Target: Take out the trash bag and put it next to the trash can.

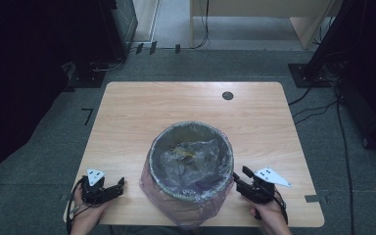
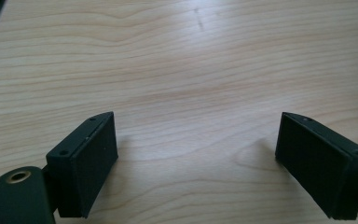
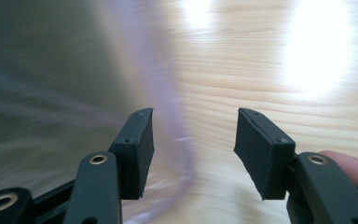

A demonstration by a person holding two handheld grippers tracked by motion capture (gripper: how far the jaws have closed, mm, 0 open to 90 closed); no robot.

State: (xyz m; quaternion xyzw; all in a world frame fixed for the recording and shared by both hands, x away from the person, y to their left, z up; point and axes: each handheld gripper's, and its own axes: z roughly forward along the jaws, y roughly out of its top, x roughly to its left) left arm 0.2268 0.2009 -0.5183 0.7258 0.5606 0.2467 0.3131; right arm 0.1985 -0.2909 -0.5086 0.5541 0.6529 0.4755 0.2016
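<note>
A grey carpeted floor, dark stands and trailing cables are seen around a light wood-grain table (image 1: 127, 122), on which a round grey waste bin lined with a thin translucent pinkish plastic bag (image 1: 192, 166) is set between the two tools, near the person's edge. The left hand-held gripper (image 1: 120, 185) is held just to the bin's left, apart from it, its jaws spread wide over bare wood with nothing between them. The right hand-held gripper (image 1: 239, 177) is held close against the bin's right side, jaws partly open and empty; in its own view the liner film hangs just ahead of the left-hand jaw. Crumpled scraps, some yellowish, are seen at the bottom of the liner, too blurred to be identified. The bag is judged to be light, limp, slippery and easily torn, so it would best be gripped at the folded-over rim, where the film is gathered.
</note>
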